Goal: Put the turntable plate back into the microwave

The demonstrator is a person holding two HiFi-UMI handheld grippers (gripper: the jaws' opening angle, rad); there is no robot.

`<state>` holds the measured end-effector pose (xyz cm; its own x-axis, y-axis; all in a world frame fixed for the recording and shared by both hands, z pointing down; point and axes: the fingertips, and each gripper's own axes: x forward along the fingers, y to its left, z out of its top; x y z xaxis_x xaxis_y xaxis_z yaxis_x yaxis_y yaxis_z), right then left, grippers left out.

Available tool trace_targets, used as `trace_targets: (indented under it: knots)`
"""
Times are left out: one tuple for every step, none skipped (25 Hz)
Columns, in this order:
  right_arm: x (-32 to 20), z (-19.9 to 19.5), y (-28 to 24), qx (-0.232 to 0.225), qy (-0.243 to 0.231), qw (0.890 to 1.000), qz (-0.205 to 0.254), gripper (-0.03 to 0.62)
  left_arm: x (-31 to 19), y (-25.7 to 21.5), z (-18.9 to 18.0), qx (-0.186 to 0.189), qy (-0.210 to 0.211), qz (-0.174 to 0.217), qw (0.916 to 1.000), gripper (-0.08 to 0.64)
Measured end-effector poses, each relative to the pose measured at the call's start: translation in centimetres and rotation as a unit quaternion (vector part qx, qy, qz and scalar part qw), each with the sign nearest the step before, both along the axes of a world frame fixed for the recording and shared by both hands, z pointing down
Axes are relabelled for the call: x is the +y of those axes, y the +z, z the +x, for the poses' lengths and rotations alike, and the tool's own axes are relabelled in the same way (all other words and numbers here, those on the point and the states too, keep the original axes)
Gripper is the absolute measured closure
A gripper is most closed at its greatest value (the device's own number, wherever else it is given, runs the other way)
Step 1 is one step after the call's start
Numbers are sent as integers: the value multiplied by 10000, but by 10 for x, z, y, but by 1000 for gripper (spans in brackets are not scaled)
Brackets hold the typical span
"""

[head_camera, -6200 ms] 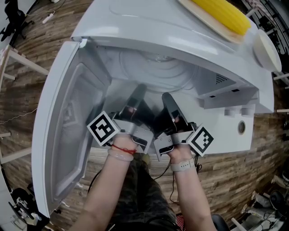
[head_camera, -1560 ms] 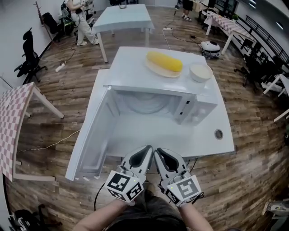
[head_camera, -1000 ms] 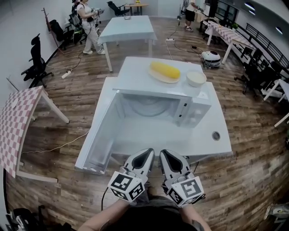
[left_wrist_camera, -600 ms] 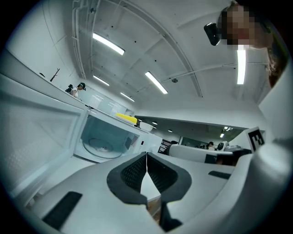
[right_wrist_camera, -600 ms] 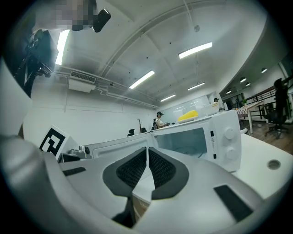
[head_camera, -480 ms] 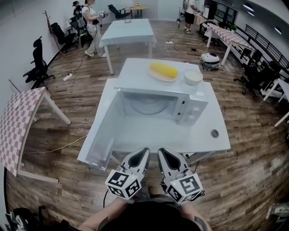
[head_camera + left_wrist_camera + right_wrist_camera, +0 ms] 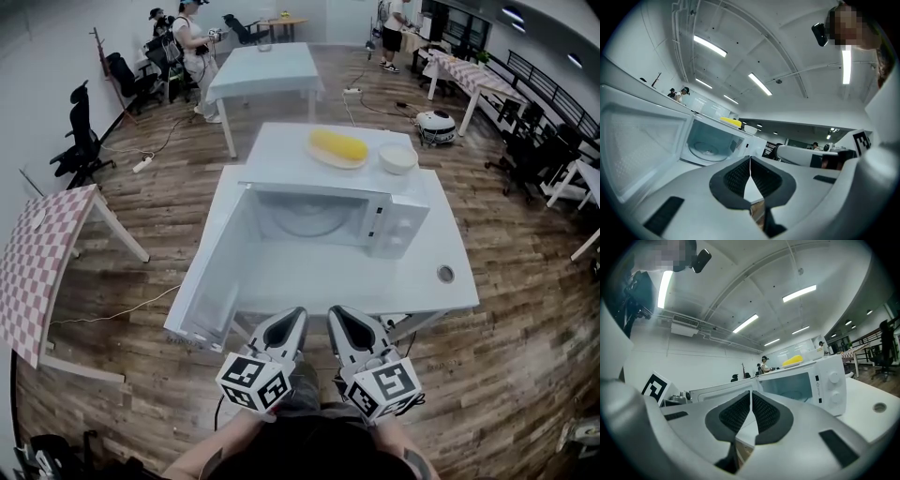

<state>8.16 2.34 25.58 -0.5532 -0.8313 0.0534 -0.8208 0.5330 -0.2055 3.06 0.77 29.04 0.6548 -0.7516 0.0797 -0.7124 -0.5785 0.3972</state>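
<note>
The white microwave stands on a white table with its door swung open to the left. The clear glass turntable plate lies flat inside the cavity, and it also shows in the left gripper view. My left gripper and right gripper hang side by side off the table's near edge, well short of the microwave. Both are shut with nothing between the jaws.
A yellow corn cob on a plate and a white bowl sit on top of the microwave. The table has a cable hole at the right. Other tables, chairs and people stand further off on the wooden floor.
Both grippers have come out of the microwave cavity, leaving the plate inside, and drawn back past the table's near edge. Over the last second they barely moved.
</note>
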Motion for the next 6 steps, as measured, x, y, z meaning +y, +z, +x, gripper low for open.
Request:
trace_targets:
  knots:
    - [1, -1, 1, 10, -15, 10000, -8, 561, 0, 2, -1, 2, -18, -30, 10000, 545]
    - [3, -1, 2, 25, -21, 10000, -17, 561, 1, 4, -3, 7, -38, -63, 10000, 545]
    - [4, 0, 2, 42, -17, 10000, -25, 561, 1, 6, -3, 14, -52, -92, 9999, 545]
    - [5, 1, 3, 53, -3, 10000, -31, 561, 1, 7, -3, 21, -57, -115, 9999, 545]
    - [5, 2, 4, 59, 16, 10000, -38, 561, 2, 8, -3, 29, -54, -133, 9999, 545]
    - [6, 3, 4, 63, 37, 10000, -46, 561, 2, 9, -2, 37, -48, -150, 9999, 545]
